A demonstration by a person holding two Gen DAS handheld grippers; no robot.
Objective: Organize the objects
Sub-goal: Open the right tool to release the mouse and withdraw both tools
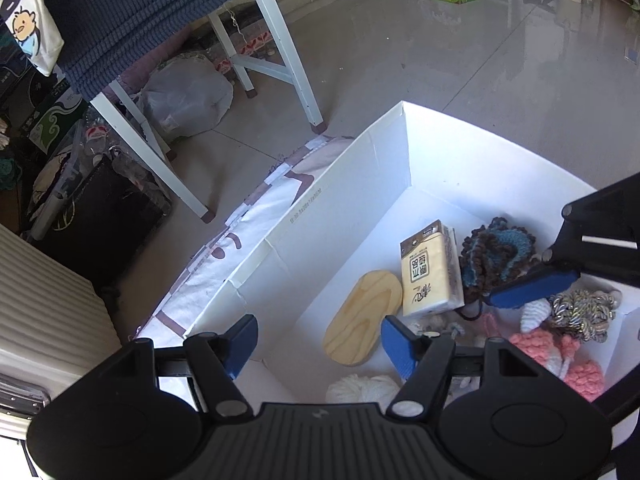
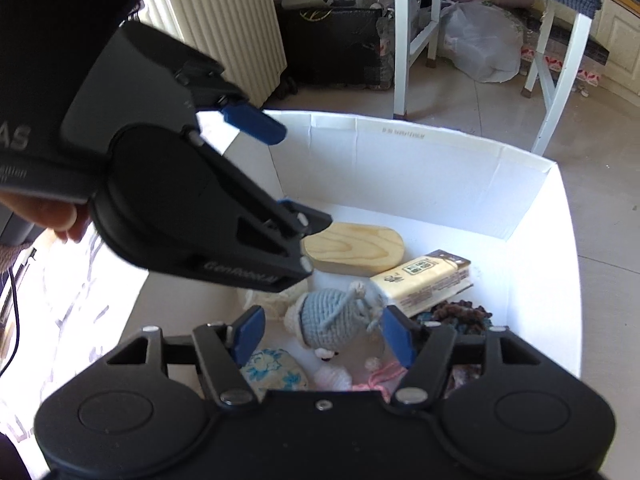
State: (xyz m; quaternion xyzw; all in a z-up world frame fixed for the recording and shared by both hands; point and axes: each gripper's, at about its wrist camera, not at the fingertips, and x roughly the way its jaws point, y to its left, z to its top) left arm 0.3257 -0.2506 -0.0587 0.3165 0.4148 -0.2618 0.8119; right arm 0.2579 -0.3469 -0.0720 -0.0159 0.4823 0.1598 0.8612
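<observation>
Left gripper [image 1: 318, 344] agape, empty | right gripper [image 2: 324, 338] agape, empty | box [image 2: 400, 152] contents partly hidden

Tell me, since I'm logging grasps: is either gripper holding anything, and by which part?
Nothing is held. The left gripper and right gripper both stand open above the white box.

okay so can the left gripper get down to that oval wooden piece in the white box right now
Probably yes. The left gripper hangs open above the white box, and the oval wooden piece lies bare on the box floor just ahead, with only the tissue pack beside it.
</observation>
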